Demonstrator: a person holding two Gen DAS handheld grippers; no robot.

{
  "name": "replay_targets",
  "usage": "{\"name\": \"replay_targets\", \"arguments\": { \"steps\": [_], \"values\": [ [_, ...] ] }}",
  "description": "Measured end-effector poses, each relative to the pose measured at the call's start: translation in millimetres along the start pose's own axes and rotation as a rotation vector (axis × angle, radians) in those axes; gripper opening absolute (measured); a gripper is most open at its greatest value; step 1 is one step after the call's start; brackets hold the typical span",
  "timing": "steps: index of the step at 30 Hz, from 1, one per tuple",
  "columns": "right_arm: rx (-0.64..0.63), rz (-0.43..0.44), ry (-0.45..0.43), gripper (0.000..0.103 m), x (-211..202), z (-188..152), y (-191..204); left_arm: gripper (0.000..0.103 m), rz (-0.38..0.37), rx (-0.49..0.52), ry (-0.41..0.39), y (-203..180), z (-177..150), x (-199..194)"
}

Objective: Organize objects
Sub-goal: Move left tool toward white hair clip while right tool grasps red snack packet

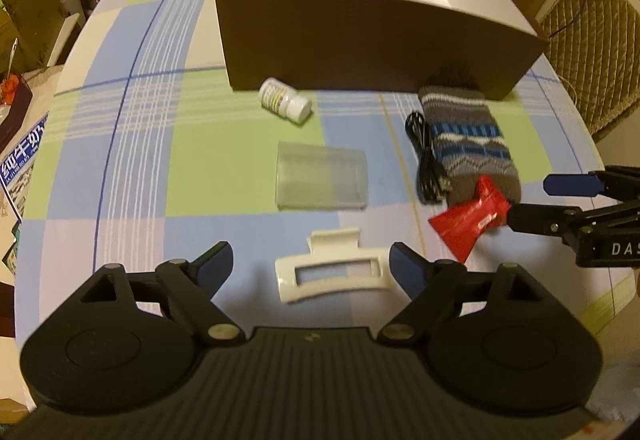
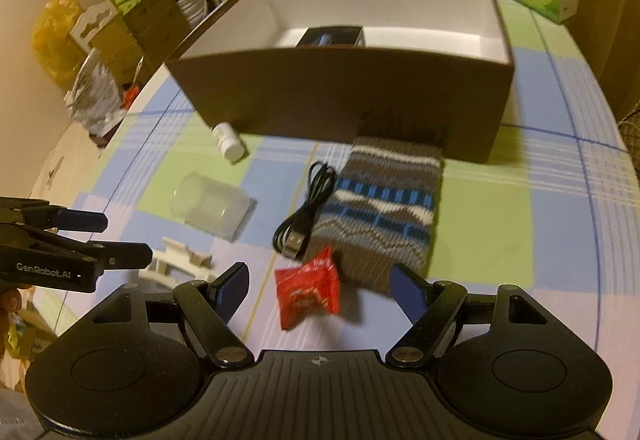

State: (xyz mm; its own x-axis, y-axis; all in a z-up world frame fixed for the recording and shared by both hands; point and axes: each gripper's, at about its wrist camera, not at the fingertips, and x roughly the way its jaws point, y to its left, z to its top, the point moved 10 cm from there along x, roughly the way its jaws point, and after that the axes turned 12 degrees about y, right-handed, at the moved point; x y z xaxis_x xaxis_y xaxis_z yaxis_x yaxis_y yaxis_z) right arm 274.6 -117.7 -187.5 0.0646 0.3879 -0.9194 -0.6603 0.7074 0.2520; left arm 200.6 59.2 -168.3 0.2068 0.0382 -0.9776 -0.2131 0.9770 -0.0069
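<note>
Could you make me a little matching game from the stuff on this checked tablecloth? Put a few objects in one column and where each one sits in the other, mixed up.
Things:
1. small white plastic pill bottle
2. cream-white plastic hair claw clip
3. shiny red foil snack packet
4. small dark box

Places:
A. between the open right gripper's fingers
B. inside the big brown cardboard box
C. lying on its side close by the brown box's front wall
D. between the open left gripper's fingers

Pairs: 1-C, 2-D, 3-A, 4-B
</note>
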Motion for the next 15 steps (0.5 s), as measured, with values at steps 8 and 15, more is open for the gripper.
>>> {"name": "replay_targets", "arguments": {
  "steps": [8,15],
  "values": [
    [-0.014,0.014,0.046,0.072,25.8,-6.0,1.9,0.083,-0.002,-0.009,0.031,0.1,-12.1,16.0],
    [-0.012,0.028,0.079,0.061,41.2,-8.7,2.4,0.084,-0.011,-0.008,0.054,-2.2,-14.6,23.8]
  ]
}}
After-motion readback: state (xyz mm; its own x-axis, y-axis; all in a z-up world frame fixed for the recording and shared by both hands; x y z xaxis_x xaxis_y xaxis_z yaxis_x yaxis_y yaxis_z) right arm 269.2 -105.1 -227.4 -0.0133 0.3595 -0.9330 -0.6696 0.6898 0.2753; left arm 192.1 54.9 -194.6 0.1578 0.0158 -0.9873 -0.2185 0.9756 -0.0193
